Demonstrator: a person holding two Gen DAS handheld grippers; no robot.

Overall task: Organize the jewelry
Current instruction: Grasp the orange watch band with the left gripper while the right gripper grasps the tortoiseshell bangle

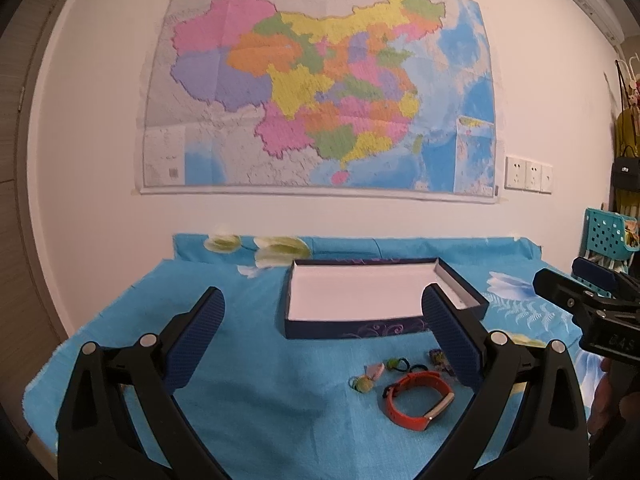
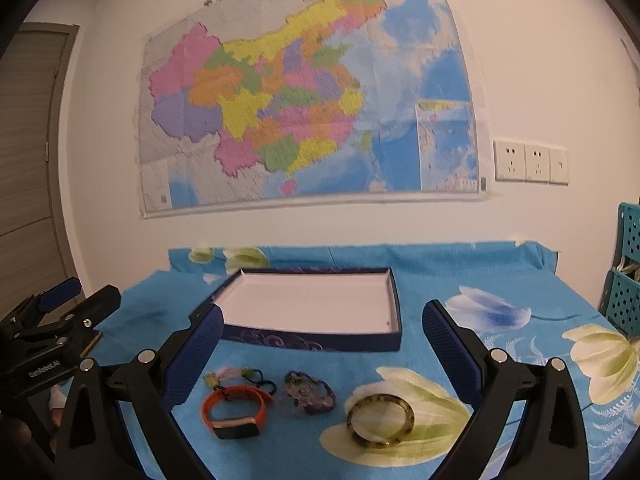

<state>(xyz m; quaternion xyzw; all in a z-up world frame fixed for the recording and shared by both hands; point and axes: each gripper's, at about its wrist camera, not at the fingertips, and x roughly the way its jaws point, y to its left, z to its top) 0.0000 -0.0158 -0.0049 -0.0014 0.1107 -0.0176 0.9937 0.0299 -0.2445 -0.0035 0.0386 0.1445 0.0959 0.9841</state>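
An open dark blue box with a white empty inside sits on the blue flowered cloth; it also shows in the right wrist view. In front of it lie an orange wristband, small hair ties, a purple beaded bracelet and a mottled bangle. My left gripper is open and empty, above the cloth left of the jewelry. My right gripper is open and empty, above the jewelry row.
A map hangs on the wall behind the table. Wall sockets sit right of it. A teal perforated rack stands at the right edge. A door is at the left.
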